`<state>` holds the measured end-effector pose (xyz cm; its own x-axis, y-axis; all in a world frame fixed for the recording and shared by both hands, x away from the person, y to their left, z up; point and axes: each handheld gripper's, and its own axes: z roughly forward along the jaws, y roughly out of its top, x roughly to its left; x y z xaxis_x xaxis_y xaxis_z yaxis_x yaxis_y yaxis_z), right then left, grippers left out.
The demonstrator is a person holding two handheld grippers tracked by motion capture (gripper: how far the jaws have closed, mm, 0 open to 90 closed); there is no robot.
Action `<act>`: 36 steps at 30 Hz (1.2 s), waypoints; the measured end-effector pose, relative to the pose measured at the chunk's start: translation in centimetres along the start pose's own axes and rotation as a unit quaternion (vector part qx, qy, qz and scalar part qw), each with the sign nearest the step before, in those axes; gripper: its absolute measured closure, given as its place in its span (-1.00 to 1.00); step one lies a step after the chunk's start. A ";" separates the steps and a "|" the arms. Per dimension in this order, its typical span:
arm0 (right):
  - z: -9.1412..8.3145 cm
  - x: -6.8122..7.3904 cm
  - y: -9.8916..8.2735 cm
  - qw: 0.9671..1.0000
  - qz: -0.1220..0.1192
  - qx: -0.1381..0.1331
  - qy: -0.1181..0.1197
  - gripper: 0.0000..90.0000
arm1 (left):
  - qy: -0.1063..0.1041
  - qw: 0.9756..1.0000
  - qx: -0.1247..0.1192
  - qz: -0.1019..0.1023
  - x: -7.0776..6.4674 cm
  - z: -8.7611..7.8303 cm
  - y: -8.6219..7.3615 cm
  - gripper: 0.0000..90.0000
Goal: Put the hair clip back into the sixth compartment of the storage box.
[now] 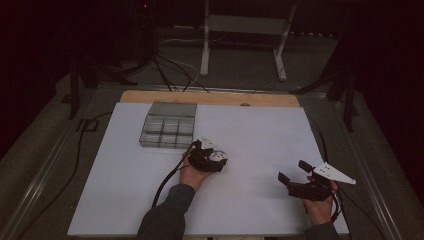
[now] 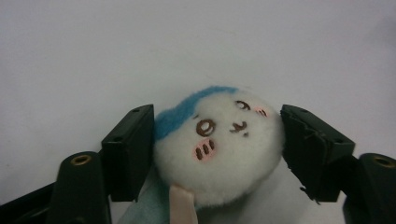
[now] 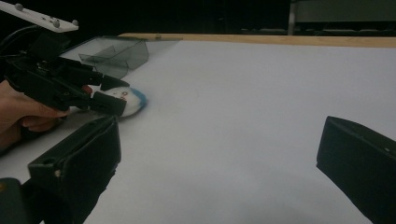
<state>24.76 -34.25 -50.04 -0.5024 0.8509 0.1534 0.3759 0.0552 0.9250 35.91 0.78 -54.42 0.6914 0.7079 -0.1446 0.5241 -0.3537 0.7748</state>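
A small round white plush toy [image 2: 219, 144] with a blue patch, pink cheeks and a stitched face lies on the white table top [image 1: 260, 135]. My left gripper [image 2: 217, 140] is shut on it, one black pad pressing each side of its head. In the high view the plush toy [image 1: 218, 156] and left gripper [image 1: 212, 156] sit left of centre, just in front of a clear box. The right gripper view has the plush toy [image 3: 133, 98] at the far left in the left gripper [image 3: 100, 95]. My right gripper [image 1: 294, 171] rests low at the right front, open, with bare table between its jaws.
A clear plastic box [image 1: 169, 125] with several compartments stands at the back left of the white top, close behind the left hand. A wooden edge [image 1: 210, 97] runs along the far side. Cables [image 1: 165, 180] trail off the front edge. A metal stand [image 1: 245, 30] is on the floor beyond.
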 end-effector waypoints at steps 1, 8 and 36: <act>0.0 0.0 0.0 1.000 -0.001 0.000 0.000 -1.00 | -0.002 1.000 0.001 0.000 0.0 0.0 0.0 -0.27; 0.0 0.0 0.0 1.000 0.001 -0.001 0.001 -1.00 | -0.004 1.000 0.001 0.008 0.0 -0.3 0.0 -0.19; 0.0 -0.1 0.0 1.000 0.003 -0.001 0.003 -1.00 | 0.011 0.999 -0.034 -0.002 1.1 -3.8 1.4 -0.18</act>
<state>24.78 -34.35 -50.04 -0.5050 0.8479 0.1613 0.3771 0.0487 0.9249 35.56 3.38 -51.14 0.6778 0.7228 -0.1347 0.4915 -0.3091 0.8142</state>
